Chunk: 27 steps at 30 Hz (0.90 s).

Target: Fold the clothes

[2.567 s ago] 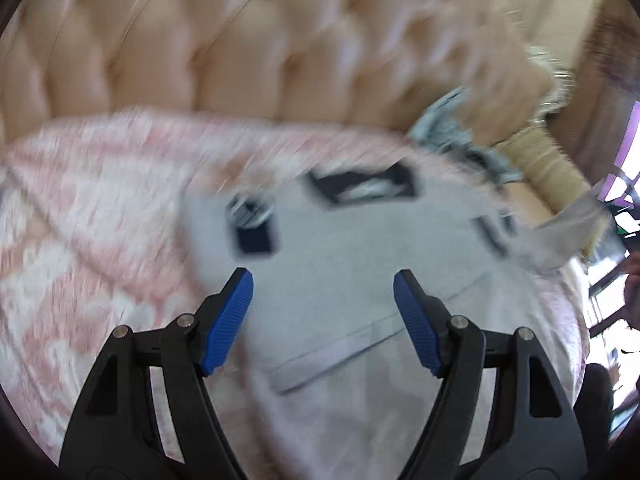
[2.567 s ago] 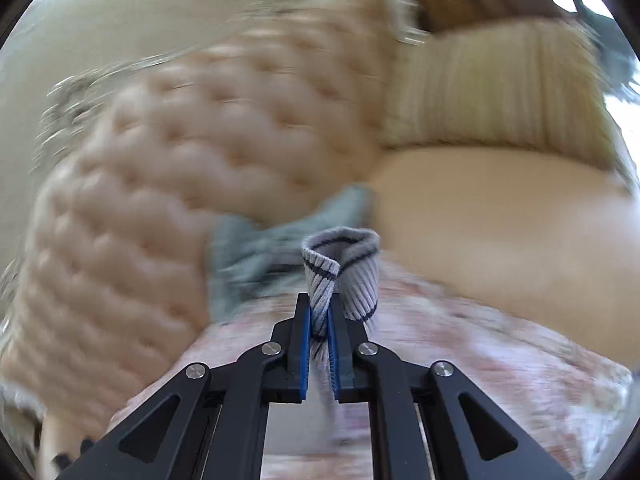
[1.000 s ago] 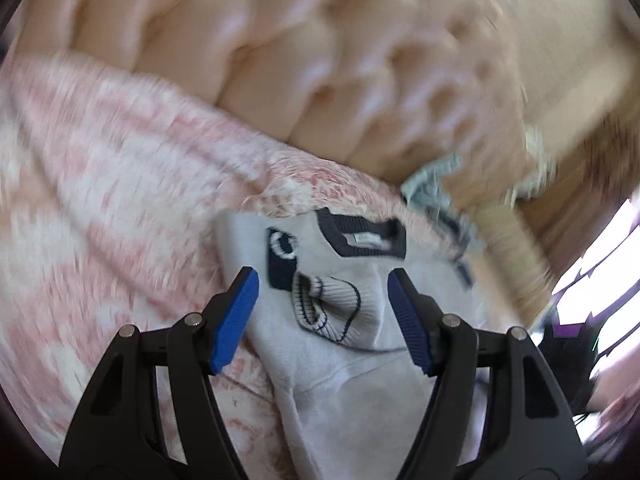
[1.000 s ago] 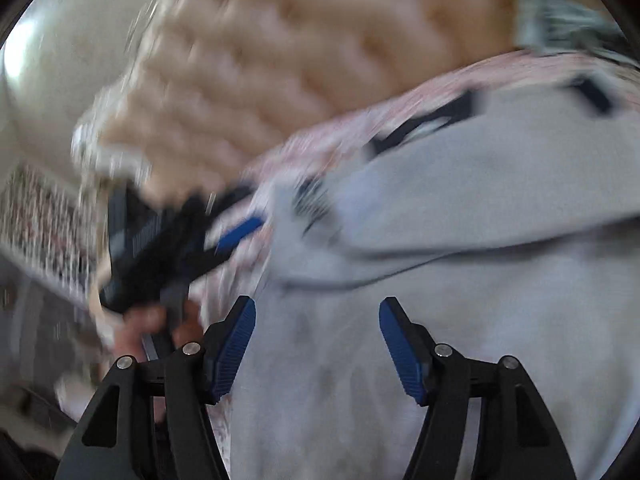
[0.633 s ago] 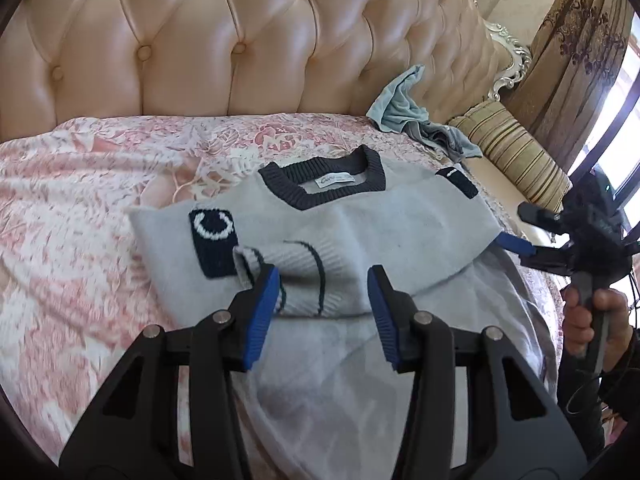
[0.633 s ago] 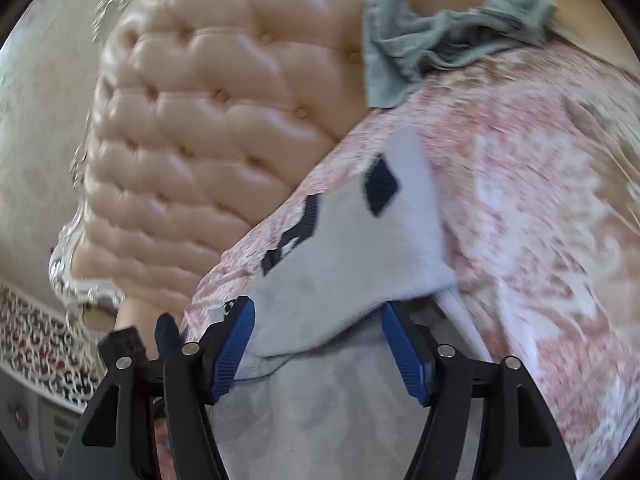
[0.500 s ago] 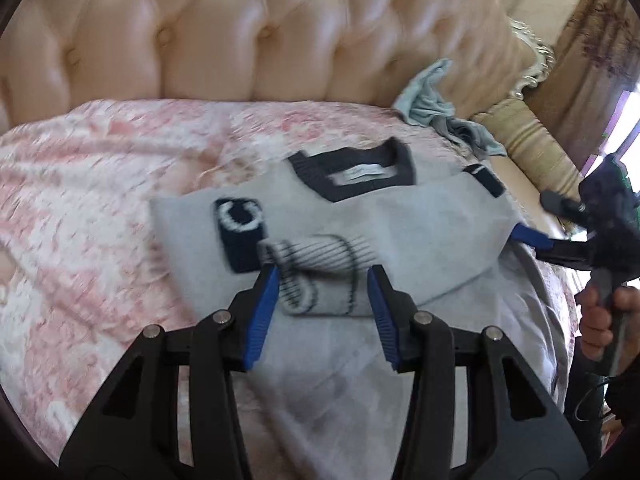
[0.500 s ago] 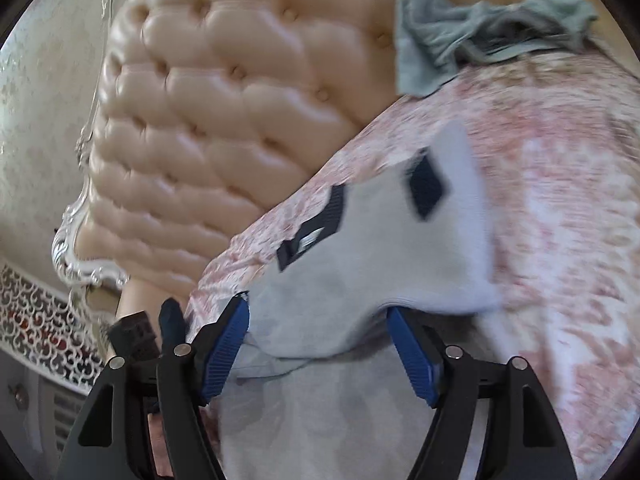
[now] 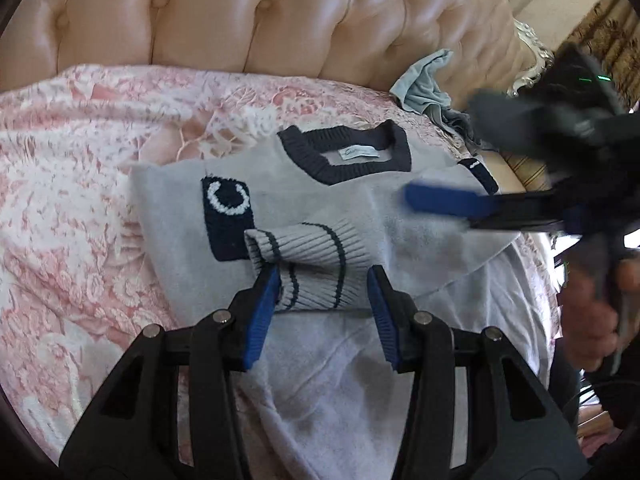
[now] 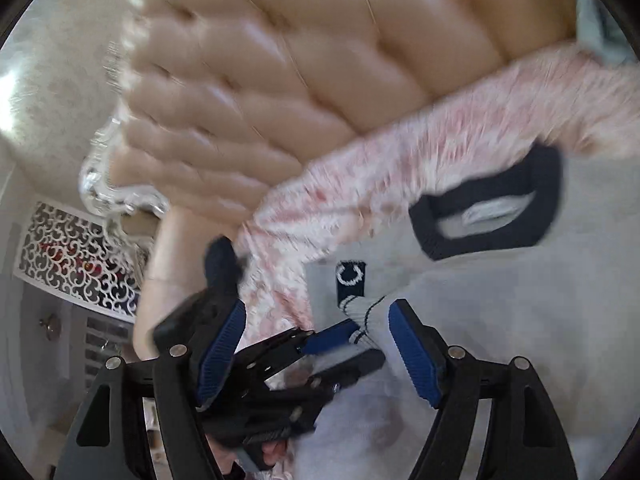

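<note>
grey knit sweater (image 9: pixel 420 208) lies flat on the pink patterned bedspread (image 9: pixel 80 168), below the tufted headboard (image 9: pixel 280 20). navy collar (image 9: pixel 344 152) sits at the headboard end. one sleeve lies folded across the chest, its ribbed striped cuff (image 9: pixel 316 268) resting just beside the navy chest patch (image 9: pixel 228 216), on the side away from the headboard.

left gripper (image 9: pixel 322 308): jaws spread apart, straddling the cuff, a pad close to either edge, grasping nothing that i can see. right gripper (image 10: pixel 316 356): jaws wide apart, empty, hovering over the sweater's lower body; view blurred, it seems in motion.

a crumpled blue-grey cloth (image 9: pixel 424 88) sits against the headboard, well apart from the sweater.

handling, as judged: soft, light, limp knit. it will drape and sag from any single pinch and slide easily on the bedspread. ribbed cuff, collar and hem are the thicker, firmer parts and give the surest hold. plain body fabric will bunch between the pads. for a fold of the body, take it at shoulder seams or hem corners, both sides together, so it stays square.

sleeve across the chest fits a fold part way through.
</note>
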Each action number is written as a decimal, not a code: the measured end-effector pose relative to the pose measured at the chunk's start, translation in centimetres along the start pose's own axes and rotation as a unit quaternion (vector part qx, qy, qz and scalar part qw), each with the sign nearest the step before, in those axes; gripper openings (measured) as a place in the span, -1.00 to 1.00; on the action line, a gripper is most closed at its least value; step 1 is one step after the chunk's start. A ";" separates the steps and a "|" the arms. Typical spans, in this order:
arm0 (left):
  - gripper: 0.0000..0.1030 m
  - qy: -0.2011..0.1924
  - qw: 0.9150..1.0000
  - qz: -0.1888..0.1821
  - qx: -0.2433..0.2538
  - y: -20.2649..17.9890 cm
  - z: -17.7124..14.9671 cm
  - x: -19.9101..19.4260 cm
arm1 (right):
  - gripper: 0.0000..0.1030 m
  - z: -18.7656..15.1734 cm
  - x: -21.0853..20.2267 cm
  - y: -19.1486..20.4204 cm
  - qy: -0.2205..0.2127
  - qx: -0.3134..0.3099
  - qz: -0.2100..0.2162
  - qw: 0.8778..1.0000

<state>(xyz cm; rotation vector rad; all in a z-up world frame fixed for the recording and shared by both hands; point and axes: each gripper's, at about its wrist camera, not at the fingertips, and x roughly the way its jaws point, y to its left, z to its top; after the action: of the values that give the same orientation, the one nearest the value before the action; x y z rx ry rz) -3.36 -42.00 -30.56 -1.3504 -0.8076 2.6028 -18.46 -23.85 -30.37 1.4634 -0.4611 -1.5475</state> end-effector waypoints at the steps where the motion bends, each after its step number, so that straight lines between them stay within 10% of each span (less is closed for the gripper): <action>1: -0.04 0.004 1.000 -0.003 0.006 0.0 -0.1 0.0 | 0.46 0.1 0.5 -0.4 0.004 0.007 -0.001 1.000; 4: -0.86 0.021 0.999 -0.011 0.039 -0.4 -0.4 -0.3 | 0.46 0.2 2.1 -1.5 0.018 0.027 -0.002 0.999; 8: -0.91 0.049 0.991 -0.072 0.103 -1.7 -1.3 -1.5 | 0.45 0.2 3.5 -2.6 0.026 0.039 -0.005 0.999; 13: -0.90 0.029 0.995 -0.057 0.071 -0.5 -0.9 -2.1 | 0.46 0.2 3.6 -2.3 0.026 0.037 -0.014 0.999; 19: -0.26 0.005 0.999 -0.038 0.032 0.9 -0.4 -2.8 | 0.46 0.4 2.0 -3.2 0.005 0.077 0.029 0.997; 27: 0.12 -0.017 0.997 -0.047 -0.060 3.0 0.1 -2.2 | 0.46 -3.0 -8.2 -5.8 -0.151 0.111 0.055 0.981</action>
<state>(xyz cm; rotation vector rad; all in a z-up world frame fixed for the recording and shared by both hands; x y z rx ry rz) -1.63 -45.32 -30.40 -1.2653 -1.0235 2.5481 -18.91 -13.40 -30.92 1.3447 -0.9027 -1.6770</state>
